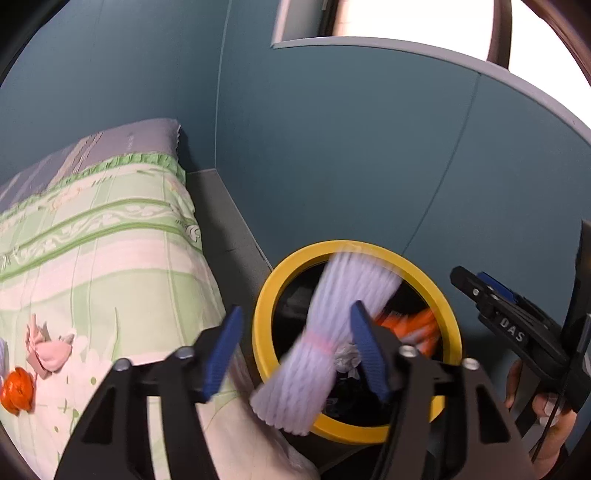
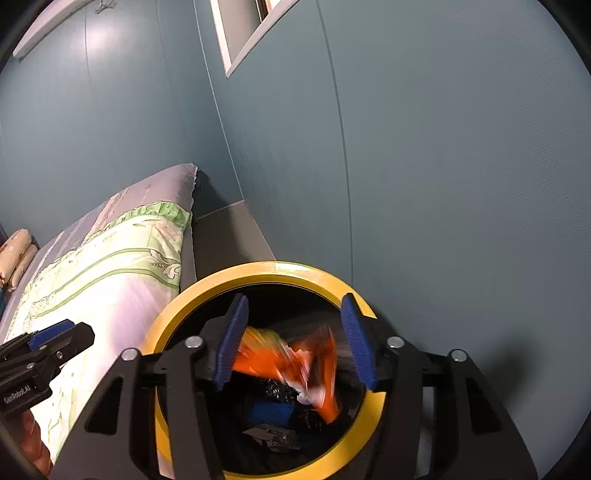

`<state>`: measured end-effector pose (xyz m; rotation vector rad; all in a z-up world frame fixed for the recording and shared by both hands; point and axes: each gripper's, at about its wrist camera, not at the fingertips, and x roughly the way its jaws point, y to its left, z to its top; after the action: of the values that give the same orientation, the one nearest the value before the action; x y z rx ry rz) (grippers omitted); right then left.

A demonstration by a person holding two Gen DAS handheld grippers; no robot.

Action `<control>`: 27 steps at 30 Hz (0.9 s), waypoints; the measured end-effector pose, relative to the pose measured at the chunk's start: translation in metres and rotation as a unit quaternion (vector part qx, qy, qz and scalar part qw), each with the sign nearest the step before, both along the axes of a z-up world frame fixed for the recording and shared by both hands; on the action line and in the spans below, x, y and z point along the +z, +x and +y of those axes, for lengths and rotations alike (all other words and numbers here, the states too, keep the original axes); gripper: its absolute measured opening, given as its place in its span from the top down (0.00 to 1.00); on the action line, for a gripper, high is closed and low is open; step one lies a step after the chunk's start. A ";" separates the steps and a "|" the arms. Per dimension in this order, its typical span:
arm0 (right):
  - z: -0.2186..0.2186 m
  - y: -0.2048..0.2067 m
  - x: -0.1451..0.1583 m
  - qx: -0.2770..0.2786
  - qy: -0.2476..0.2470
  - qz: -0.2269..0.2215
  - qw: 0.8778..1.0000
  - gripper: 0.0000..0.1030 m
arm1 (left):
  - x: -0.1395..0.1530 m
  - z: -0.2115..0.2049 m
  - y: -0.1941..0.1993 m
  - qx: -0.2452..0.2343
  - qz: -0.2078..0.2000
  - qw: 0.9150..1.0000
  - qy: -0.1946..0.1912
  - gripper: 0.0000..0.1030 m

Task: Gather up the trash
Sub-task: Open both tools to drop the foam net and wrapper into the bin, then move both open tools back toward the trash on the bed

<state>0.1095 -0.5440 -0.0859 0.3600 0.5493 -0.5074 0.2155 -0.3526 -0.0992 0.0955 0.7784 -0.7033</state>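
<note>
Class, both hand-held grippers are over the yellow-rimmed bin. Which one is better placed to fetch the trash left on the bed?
Probably the left hand-held gripper: it is nearer the bed, where the orange scrap and pink scrap lie. The right hand-held gripper is on the bin's far side.

Lighting: moderate indoor light, cool cast on the blue wall. Bright blown-out window at top of left view. Soft sheen on wall panel at upper left of right view. Bin interior dark; soft shadow on wall to its right. Blur: white foam sleeve and orange wrapper motion-smeared. Distortion: strong fisheye curvature, black vignette at corners. Bedsheet overexposed in places.
</note>
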 end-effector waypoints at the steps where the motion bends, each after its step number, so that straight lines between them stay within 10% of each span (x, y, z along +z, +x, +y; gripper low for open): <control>1: 0.000 -0.001 0.001 0.000 0.000 -0.001 1.000 0.49 | 0.000 0.002 0.001 0.003 0.002 1.000 -0.004 0.36; 11: 0.027 -0.017 0.034 0.026 -0.024 -0.060 0.998 0.43 | 0.028 0.060 0.017 0.068 -0.033 0.997 -0.016 0.25; 27: 0.163 0.028 0.079 0.228 -0.066 -0.112 0.965 0.19 | 0.058 0.235 0.054 0.229 -0.076 0.971 0.003 0.13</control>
<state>0.1373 -0.3809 -0.0073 0.1513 0.3594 -0.0551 0.2691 -0.1175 -0.0410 -0.0246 0.6238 -0.2514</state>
